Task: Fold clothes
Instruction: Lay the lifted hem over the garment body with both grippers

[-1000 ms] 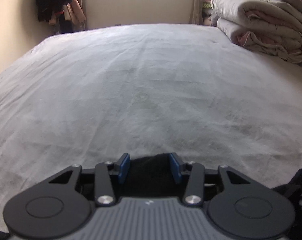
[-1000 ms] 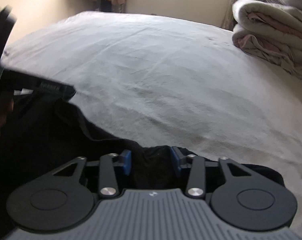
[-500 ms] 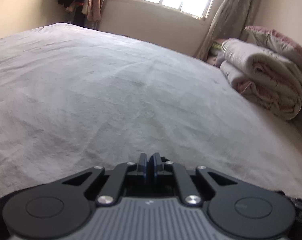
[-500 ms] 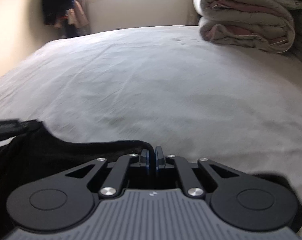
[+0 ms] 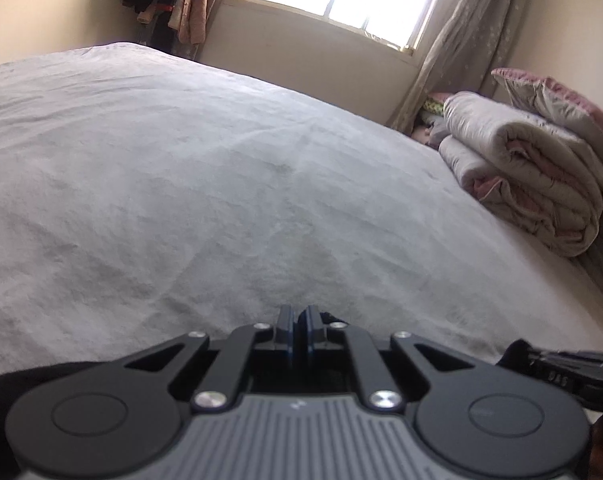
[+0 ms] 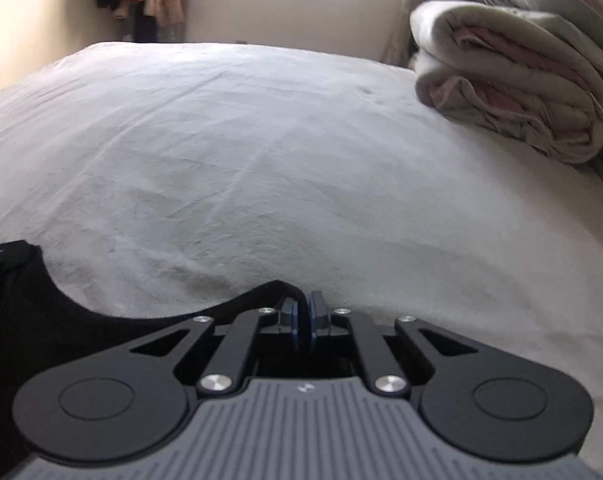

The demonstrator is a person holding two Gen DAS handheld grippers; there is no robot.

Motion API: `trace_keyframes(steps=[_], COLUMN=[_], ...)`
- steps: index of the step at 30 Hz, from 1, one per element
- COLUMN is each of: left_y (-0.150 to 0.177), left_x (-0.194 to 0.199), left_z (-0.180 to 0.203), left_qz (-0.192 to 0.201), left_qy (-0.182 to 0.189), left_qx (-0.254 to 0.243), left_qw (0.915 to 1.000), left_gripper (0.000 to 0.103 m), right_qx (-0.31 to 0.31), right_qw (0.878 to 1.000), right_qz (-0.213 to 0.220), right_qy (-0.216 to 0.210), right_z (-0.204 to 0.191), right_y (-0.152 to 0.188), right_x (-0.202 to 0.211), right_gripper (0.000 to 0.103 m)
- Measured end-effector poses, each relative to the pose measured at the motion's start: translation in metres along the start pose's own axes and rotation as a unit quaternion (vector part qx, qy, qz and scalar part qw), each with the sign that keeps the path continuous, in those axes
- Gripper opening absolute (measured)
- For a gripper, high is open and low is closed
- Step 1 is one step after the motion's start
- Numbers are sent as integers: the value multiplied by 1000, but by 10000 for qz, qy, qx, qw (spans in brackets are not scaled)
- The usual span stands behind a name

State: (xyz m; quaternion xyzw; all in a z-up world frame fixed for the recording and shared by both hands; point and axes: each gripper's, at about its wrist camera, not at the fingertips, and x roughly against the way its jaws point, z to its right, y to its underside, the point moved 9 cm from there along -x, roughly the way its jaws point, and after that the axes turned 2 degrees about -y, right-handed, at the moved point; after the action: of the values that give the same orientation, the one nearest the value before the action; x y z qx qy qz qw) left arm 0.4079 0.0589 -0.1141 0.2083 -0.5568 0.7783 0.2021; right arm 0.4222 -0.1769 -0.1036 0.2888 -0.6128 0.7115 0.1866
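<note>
The left gripper (image 5: 297, 320) has its fingers drawn almost together, with a scrap of the black garment (image 6: 81, 320) apparently pinched between them, though most of the cloth lies hidden under the tool. The right gripper (image 6: 303, 314) has its fingers nipped on the garment's dark hem, which arches up over the left-hand finger; its jaws have just been easing apart a little, yet the edge sits between the pads. From there the cloth runs leftward and down toward the left gripper, so its held edge spans from one gripper to the other (the long axis crosswise to both). Ahead of both sets of fingers lies open bed (image 6: 301, 140), the folded quilt (image 6: 513, 76) well off to the right.
</note>
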Motion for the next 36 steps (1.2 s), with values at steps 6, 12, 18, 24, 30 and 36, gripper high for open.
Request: trace_keyframes(steps=[6, 12, 18, 24, 30, 36], left_y=[-2, -8, -8, -5, -19, -13], left_x=[2, 16, 21, 21, 30, 23], left_z=[-1, 14, 26, 33, 10, -10], left_qz=[-16, 87, 88, 69, -16, -459], left_qy=[156, 287, 390, 322, -267, -151], left_qx=[210, 24, -161, -359, -514, -714], left_qw=[9997, 9995, 9991, 9988, 9983, 9963], left_gripper=[18, 55, 61, 61, 58, 58], right_qx=[-299, -711, -931, -662, 8, 265], right_qw=[9977, 9925, 9894, 9913, 9972, 9970], right_qz=[-27, 84, 14, -39, -497, -628], right_qy=[-605, -989, -1117, -1141, -556, -377], right_z=[10, 27, 52, 43, 17, 15], right_y=[-3, -11, -6, -12, -14, -11], right_x=[5, 27, 50, 37, -6, -9], right_gripper=[48, 63, 70, 70, 70, 74])
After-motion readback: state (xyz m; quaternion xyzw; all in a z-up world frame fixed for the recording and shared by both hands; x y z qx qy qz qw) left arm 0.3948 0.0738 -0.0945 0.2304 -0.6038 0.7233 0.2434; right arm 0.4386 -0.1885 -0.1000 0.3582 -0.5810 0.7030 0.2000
